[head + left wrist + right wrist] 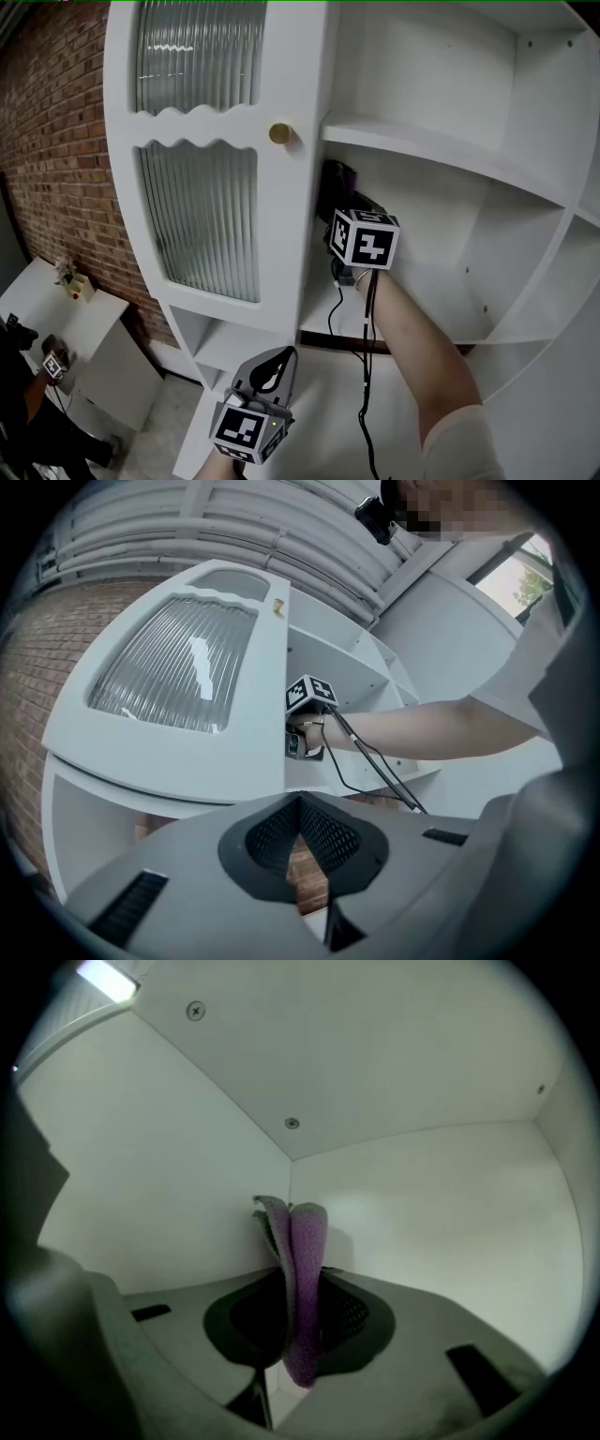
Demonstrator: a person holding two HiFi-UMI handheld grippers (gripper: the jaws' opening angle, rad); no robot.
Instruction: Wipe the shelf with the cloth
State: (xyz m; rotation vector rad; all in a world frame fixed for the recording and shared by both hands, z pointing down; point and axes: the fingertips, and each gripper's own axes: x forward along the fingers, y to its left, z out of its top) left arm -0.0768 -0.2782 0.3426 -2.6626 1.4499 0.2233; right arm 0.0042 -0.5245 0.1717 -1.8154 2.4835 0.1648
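Head view: right arm reaches into the middle compartment of the white shelf (441, 314), just right of the ribbed-glass door (199, 220) with its brass knob (279, 133). The cloth (339, 178) reads there only as a dark lump in shadow beyond the marker cube (364, 236). Right gripper view settles it: the right gripper (302, 1288) has its jaws clamped narrow on a folded purple cloth, which stands up out of them toward the compartment's back corner. Whether it touches the wall, cannot tell. The left gripper (272, 364) hangs low outside the shelf, below the door. Its own view shows its jaws tip to tip with nothing between them, and also the forearm (422, 728) and trailing cable (375, 771). A brick wall (56, 141) is at left.
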